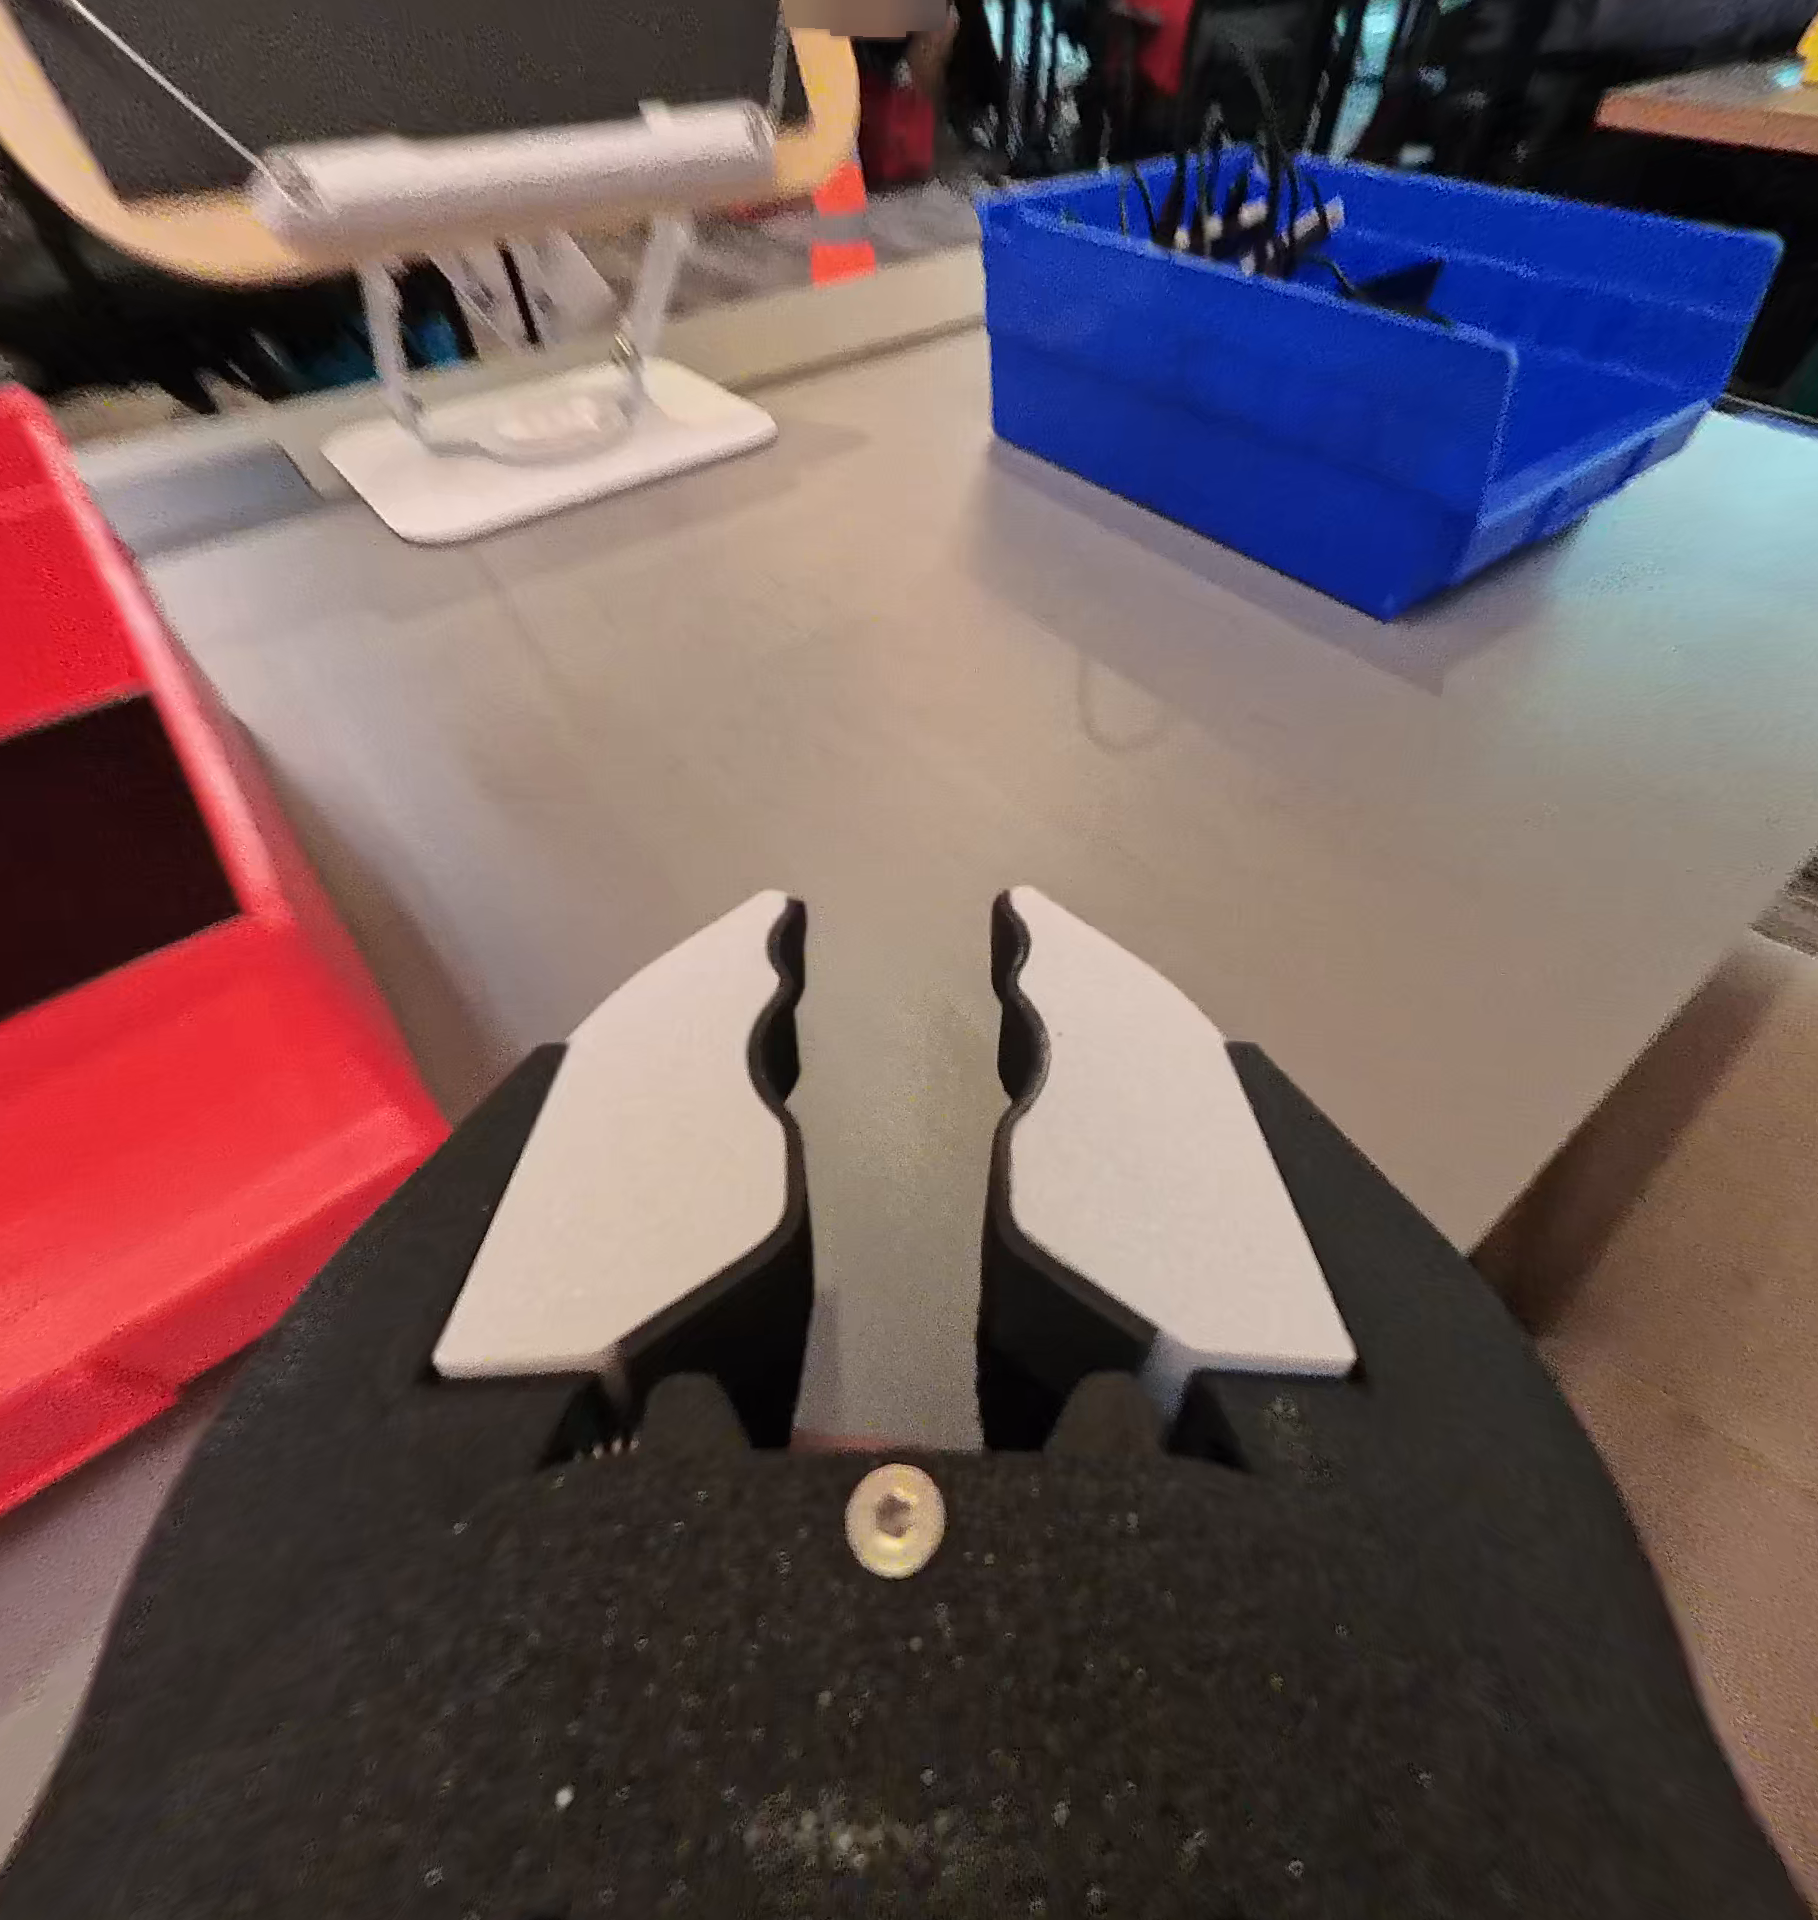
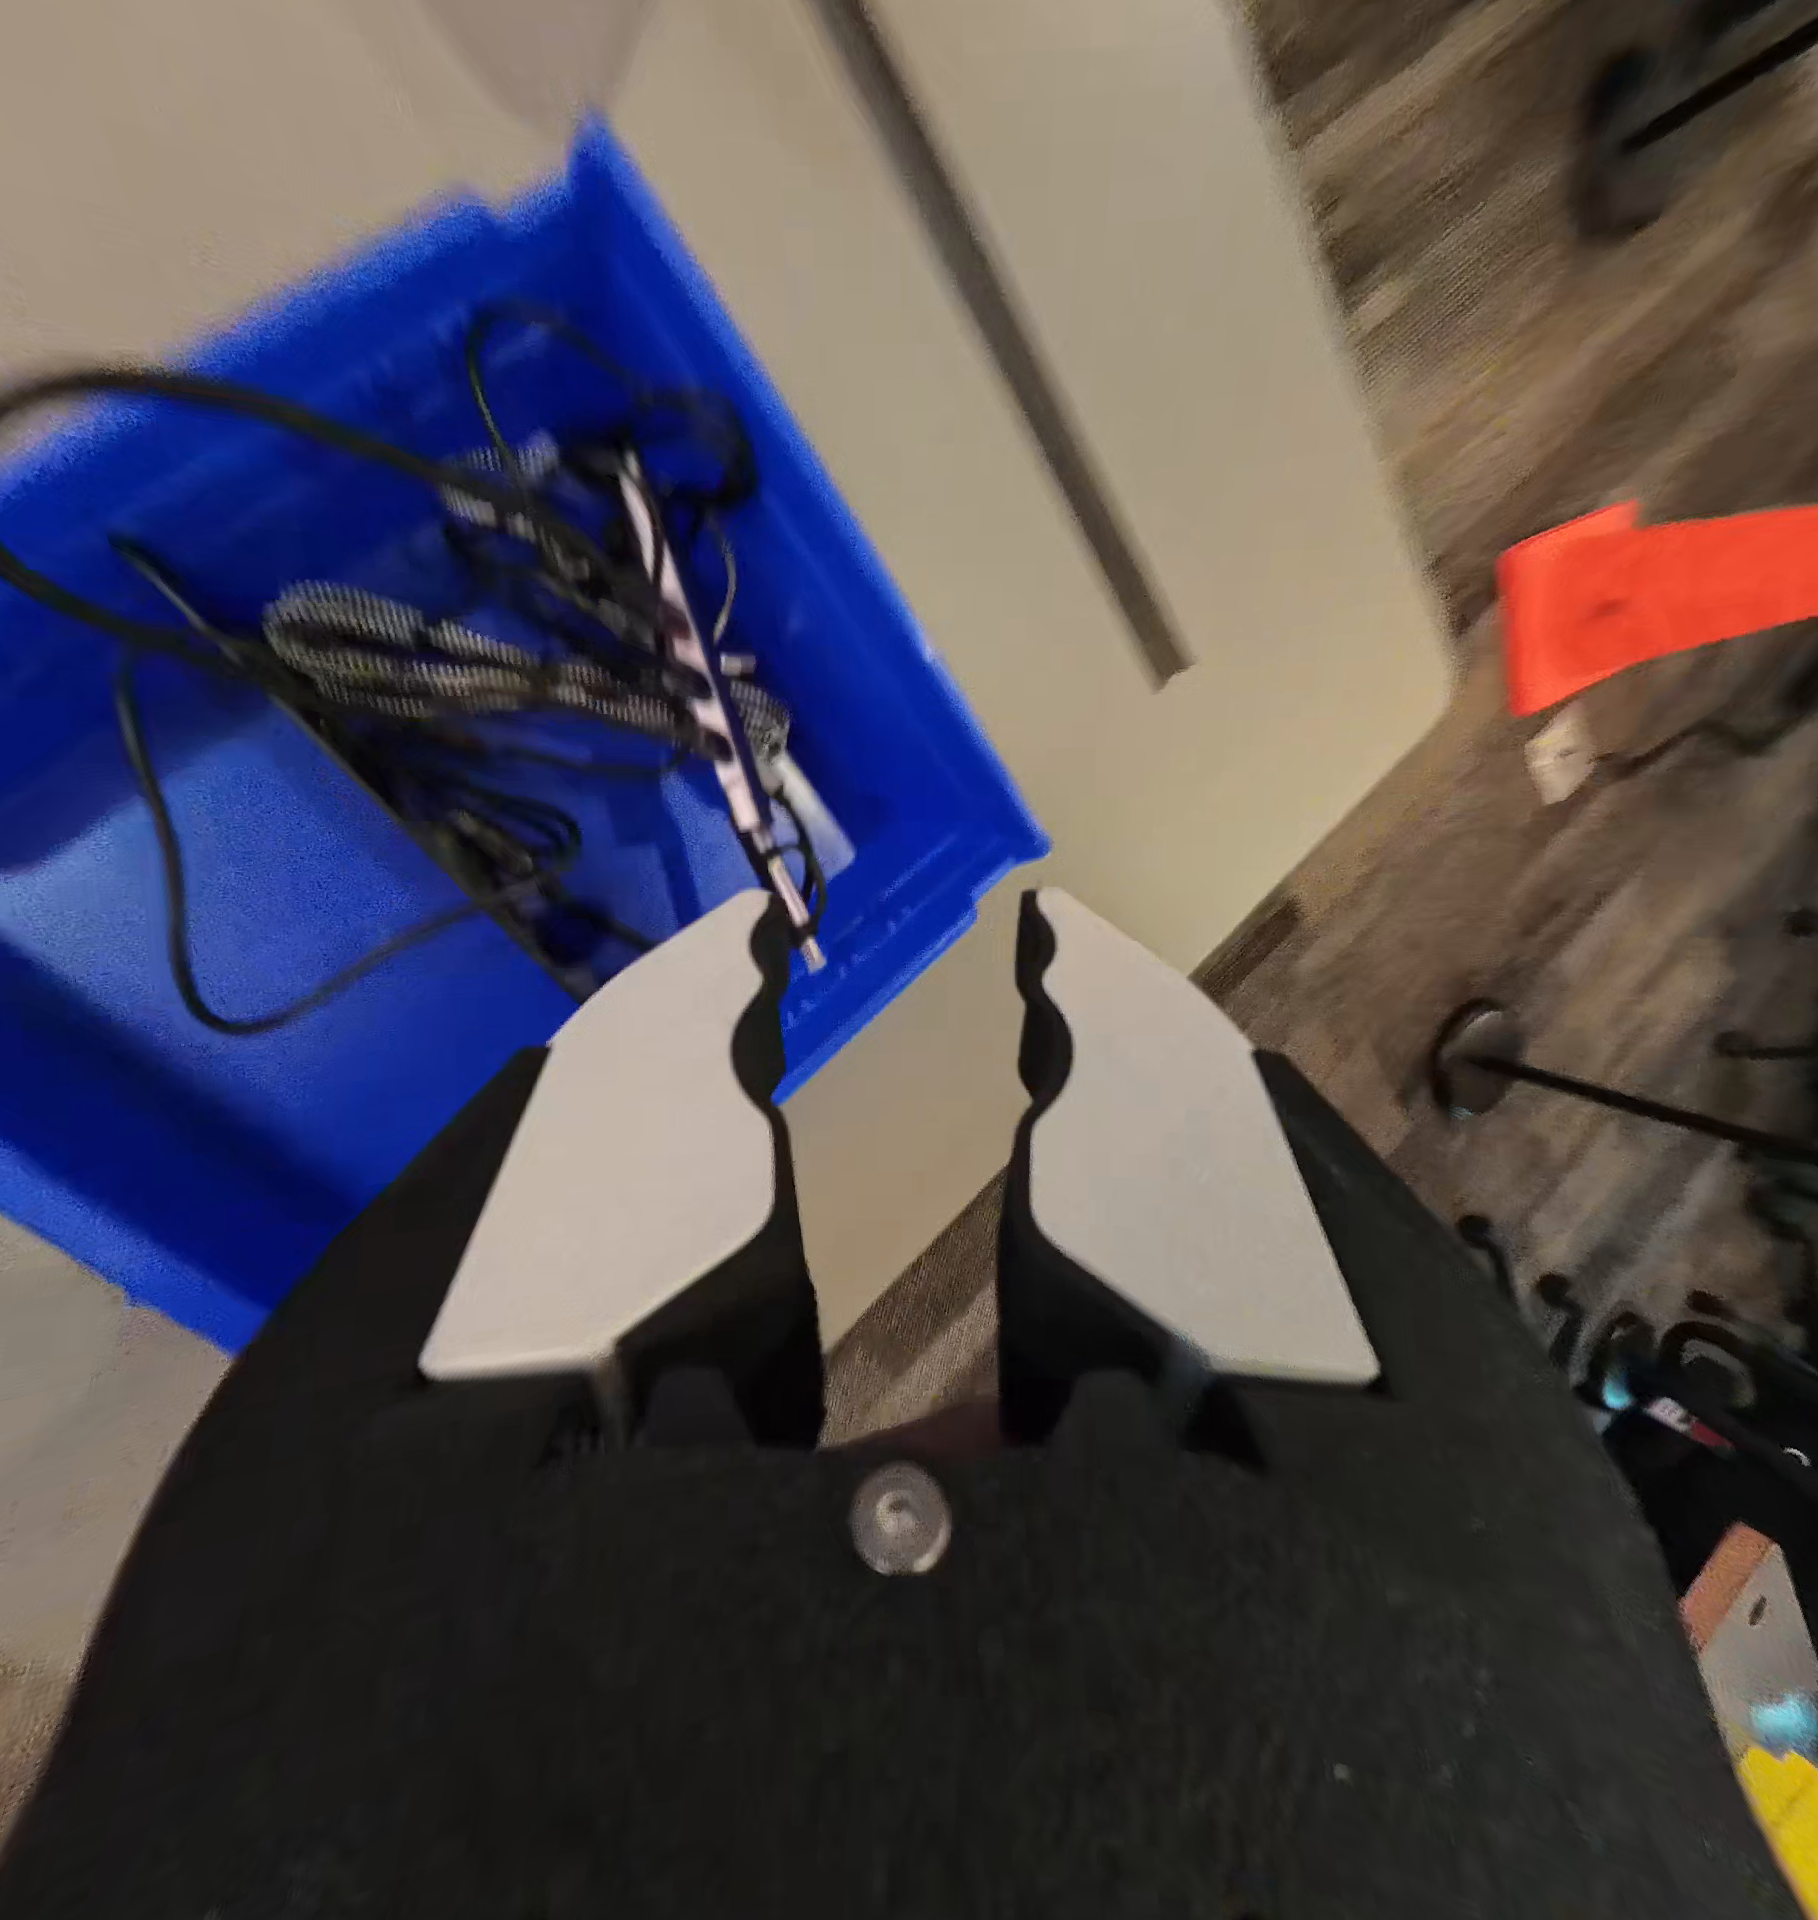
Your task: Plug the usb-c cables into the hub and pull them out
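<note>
A blue bin [image 1: 1331, 416] stands at the far right of the grey table [image 1: 884, 707]. It also shows in the right wrist view [image 2: 884, 748], holding a tangle of black and braided cables [image 2: 437, 665] and a slim hub [image 2: 697, 675] with a plug at its near end. My left gripper [image 1: 898, 914] is open and empty, low over the table, well short of the bin. My right gripper [image 2: 900, 914] is open and empty, above the bin's near corner, its left finger [image 2: 656, 1091] close to the plug.
A red bin [image 1: 126, 935] stands at the left. A white stand [image 1: 552, 457] holding a grey bar [image 1: 510, 182] is at the back. The table edge [image 1: 1653, 1081] drops off to the right. Orange tape [image 2: 1663, 603] lies on the floor. The gap from one gripper's tips to the other's is roughly 55 cm.
</note>
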### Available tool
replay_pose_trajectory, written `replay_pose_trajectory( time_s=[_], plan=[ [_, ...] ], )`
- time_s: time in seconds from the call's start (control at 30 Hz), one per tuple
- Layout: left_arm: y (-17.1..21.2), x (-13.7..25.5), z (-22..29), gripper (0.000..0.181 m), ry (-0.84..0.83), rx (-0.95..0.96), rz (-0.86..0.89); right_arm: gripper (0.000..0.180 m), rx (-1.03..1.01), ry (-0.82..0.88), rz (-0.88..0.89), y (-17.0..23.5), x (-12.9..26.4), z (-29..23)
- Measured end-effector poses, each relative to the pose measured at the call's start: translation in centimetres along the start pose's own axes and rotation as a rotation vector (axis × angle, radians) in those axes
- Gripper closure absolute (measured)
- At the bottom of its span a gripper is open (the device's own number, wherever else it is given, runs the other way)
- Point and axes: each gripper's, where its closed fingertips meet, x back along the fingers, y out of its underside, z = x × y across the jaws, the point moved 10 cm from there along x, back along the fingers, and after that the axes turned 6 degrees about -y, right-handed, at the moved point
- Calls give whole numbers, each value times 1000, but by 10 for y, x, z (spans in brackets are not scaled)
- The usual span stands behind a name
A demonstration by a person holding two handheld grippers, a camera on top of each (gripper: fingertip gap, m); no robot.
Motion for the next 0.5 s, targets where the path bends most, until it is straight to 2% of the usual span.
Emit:
replay_pose_trajectory(
  time_s=[0.1, 0.23, 0.33, 0.4, 0.5],
  plan=[
    [-1, 5, -5, 148, 6, 1, 61, 147, -67, 83, 308, -8, 39, -40],
    [-10, 14, -14, 149, -39, 10, 188, 147, -288, 153, 652, -6, 68, -98],
    [-13, 34, -30, 160, -229, -68, 317, 146, -392, 276, 735, 11, 67, -147],
    [-8, 42, -45, 174, -331, -98, 308, 146, -478, 321, 781, 28, 55, -178],
    [-2, 48, -74, 168, -418, 36, 207, 137, -626, 315, 772, 56, 23, -222]
  ],
)
